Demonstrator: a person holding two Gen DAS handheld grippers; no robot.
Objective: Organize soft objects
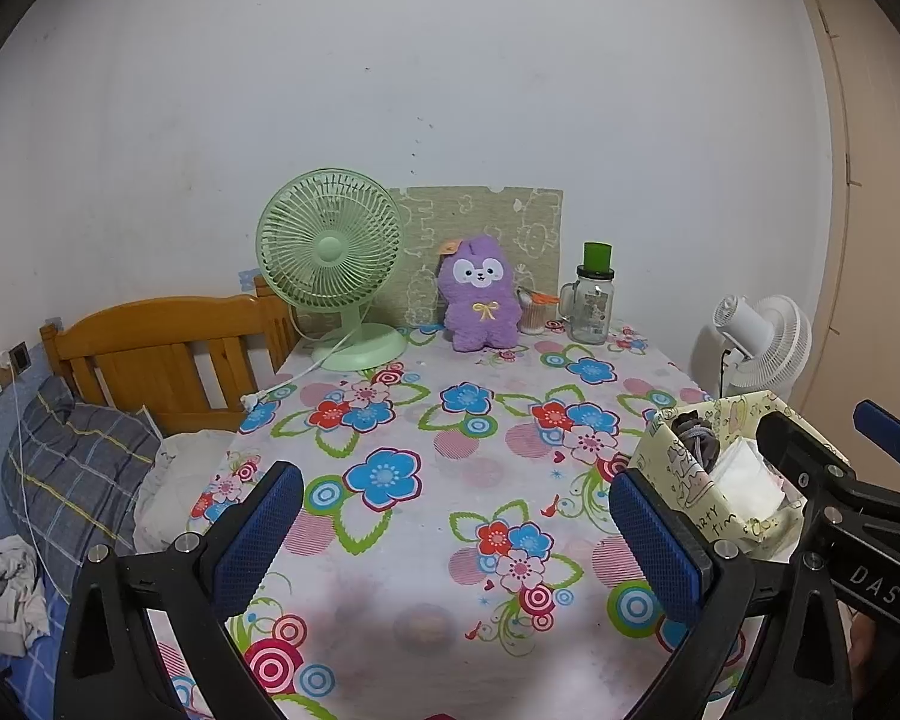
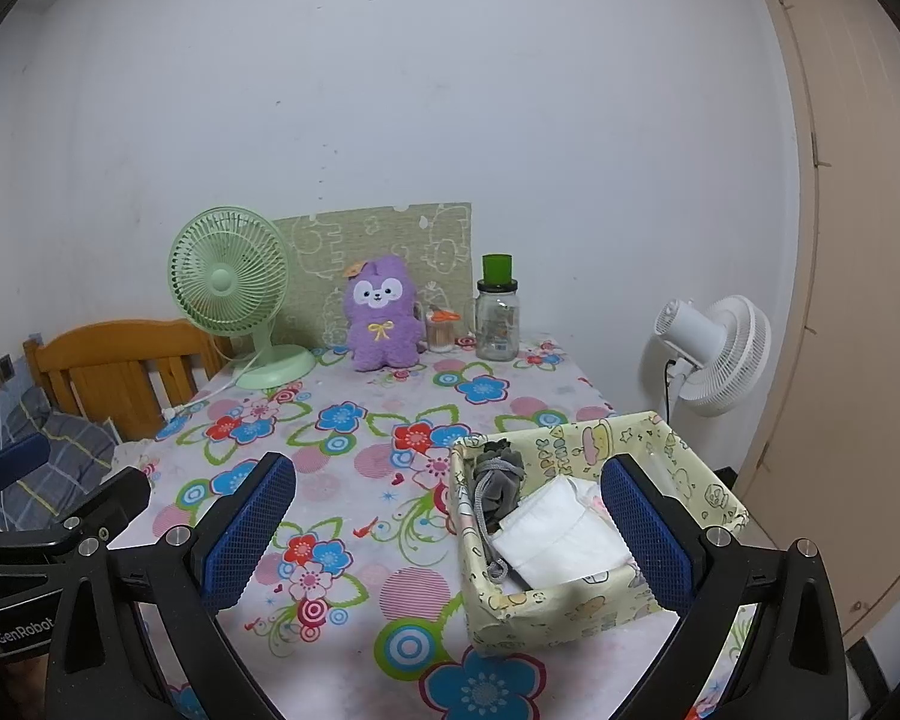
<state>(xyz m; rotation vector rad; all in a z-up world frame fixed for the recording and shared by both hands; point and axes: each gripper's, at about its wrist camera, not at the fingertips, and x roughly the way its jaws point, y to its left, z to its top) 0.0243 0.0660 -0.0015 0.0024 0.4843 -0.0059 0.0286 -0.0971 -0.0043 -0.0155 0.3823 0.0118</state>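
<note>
A pale yellow cartoon-print box (image 2: 576, 603) sits on the floral table at the near right; it also shows in the left wrist view (image 1: 684, 483). Inside lie a grey drawstring cloth (image 2: 498, 480) and folded white cloth (image 2: 561, 534). A purple plush toy (image 1: 481, 295) stands upright at the table's far edge, also in the right wrist view (image 2: 383, 315). My left gripper (image 1: 453, 531) is open and empty above the table's near middle. My right gripper (image 2: 447, 525) is open and empty, its right finger over the box.
A green desk fan (image 1: 333, 264) stands left of the plush, its cord trailing off the table. A glass jar with green lid (image 1: 594, 300) and a small cup (image 1: 534, 309) stand right of it. A bed with wooden headboard (image 1: 168, 354) lies left. A white fan (image 2: 711, 354) stands right.
</note>
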